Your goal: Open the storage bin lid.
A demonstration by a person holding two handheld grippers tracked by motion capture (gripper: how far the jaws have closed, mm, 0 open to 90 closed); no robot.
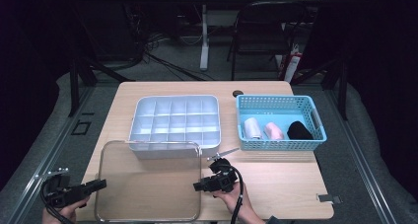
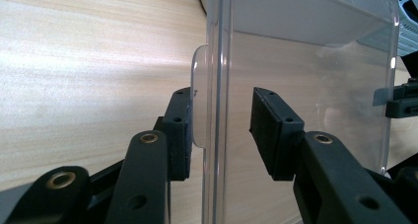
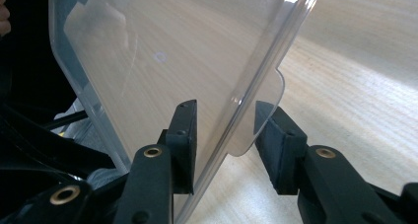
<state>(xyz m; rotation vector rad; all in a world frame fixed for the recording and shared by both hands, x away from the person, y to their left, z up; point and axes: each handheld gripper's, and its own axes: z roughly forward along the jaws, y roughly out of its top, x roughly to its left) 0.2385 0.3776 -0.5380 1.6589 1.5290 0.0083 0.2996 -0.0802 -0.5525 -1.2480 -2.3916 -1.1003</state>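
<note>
Clear lid (image 1: 148, 180) lies flat just in front of the divided tray (image 1: 175, 123), not yet on it; left gripper (image 1: 101, 185) and right gripper (image 1: 198, 186) straddle its side rims, jaws spread, not pinching.

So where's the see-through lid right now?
In the high view the clear lid lies at the near edge of the table, just in front of the white divided box, between the left tongs and right tongs.

The clear lid's (image 2: 296, 86) edge tab stands between the left gripper's (image 2: 222, 130) parted fingers (image 2: 271, 130).
</note>
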